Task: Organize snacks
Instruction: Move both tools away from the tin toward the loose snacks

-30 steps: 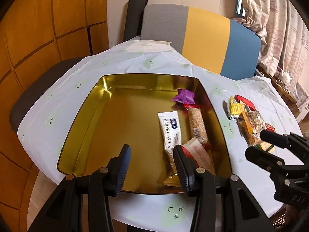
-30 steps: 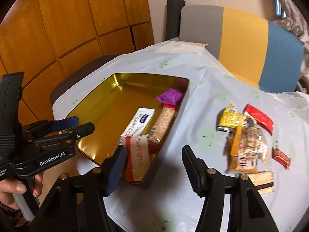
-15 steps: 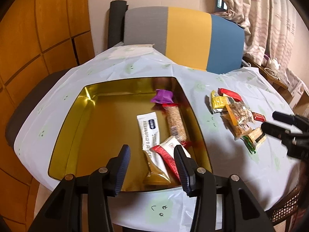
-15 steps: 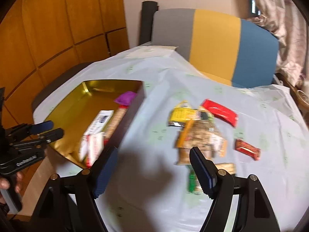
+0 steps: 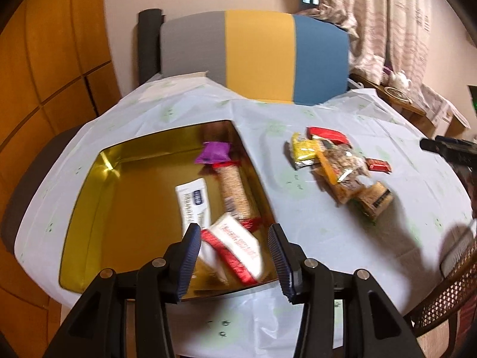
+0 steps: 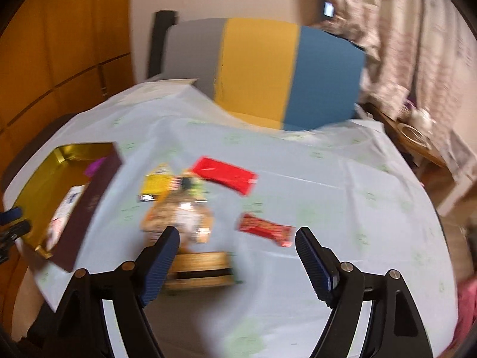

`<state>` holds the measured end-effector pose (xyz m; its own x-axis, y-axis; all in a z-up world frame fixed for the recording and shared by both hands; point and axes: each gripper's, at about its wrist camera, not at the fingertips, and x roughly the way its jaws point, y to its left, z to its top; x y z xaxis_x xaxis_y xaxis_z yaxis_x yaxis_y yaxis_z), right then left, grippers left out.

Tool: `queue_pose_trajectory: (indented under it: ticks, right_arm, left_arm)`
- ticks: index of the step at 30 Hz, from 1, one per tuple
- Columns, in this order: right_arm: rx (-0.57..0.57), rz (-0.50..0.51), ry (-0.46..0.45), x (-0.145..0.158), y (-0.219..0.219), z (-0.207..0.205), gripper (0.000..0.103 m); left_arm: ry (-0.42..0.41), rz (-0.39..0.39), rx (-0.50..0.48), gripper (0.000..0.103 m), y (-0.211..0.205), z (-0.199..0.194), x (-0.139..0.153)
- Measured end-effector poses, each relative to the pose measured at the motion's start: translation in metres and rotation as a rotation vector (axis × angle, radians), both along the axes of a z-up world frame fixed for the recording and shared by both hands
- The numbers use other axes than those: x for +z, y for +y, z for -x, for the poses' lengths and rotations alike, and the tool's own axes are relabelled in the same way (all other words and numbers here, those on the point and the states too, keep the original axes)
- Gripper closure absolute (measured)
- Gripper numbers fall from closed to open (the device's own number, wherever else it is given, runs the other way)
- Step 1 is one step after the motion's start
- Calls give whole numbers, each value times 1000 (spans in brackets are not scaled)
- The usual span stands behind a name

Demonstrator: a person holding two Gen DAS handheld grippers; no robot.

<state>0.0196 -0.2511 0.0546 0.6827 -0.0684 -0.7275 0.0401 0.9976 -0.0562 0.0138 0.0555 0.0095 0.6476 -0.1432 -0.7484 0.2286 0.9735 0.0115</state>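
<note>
Both ribbed-fingered hand-held grippers, left (image 5: pixel 234 252) and right (image 6: pixel 237 261), gape empty; crinkly snack packets (image 6: pixel 190 205) lie heaped on the tabletop (image 6: pixel 342 197) (plastic-covered) beside a glossy rectangular gold tin (image 5: pixel 119 208) holding four.

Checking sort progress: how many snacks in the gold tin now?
4: purple packet at far end, grain bar along right wall, white bar beside it, red-white pack nearest. More may hide underneath.

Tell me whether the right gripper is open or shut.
Open. In its own wrist view the right gripper has its two blue-padded fingers spread wide apart, nothing between them, above the snack pile.
</note>
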Motion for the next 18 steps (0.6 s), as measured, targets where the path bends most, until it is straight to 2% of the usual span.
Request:
queue_pose_trajectory:
  ticks: [3, 4, 5, 8, 10, 14, 18]
  right_arm:
    - [-66, -4, 2, -5, -24, -2, 22]
    - [-162, -18, 9, -14, -55, -2, 22]
    - [-208, -42, 11, -18, -69, 0, 22]
    - [-339, -214, 36, -31, -111, 5, 22]
    - [-382, -290, 6, -29, -126, 9, 21]
    - [-420, -357, 13, -34, -139, 12, 17]
    - [-414, -373, 3, -32, -134, 13, 15]
  left_arm:
    - [19, 5, -62, 55, -15, -1, 0]
    - [26, 1, -80, 55, -20, -1, 0]
    - [37, -5, -110, 55, -30, -2, 0]
    - [58, -10, -186, 55, -53, -4, 0]
    - [64, -33, -263, 55, -76, -6, -1]
    - [70, -79, -452, 55, -128, -7, -8]
    - [77, -155, -615, 55, -182, -11, -21]
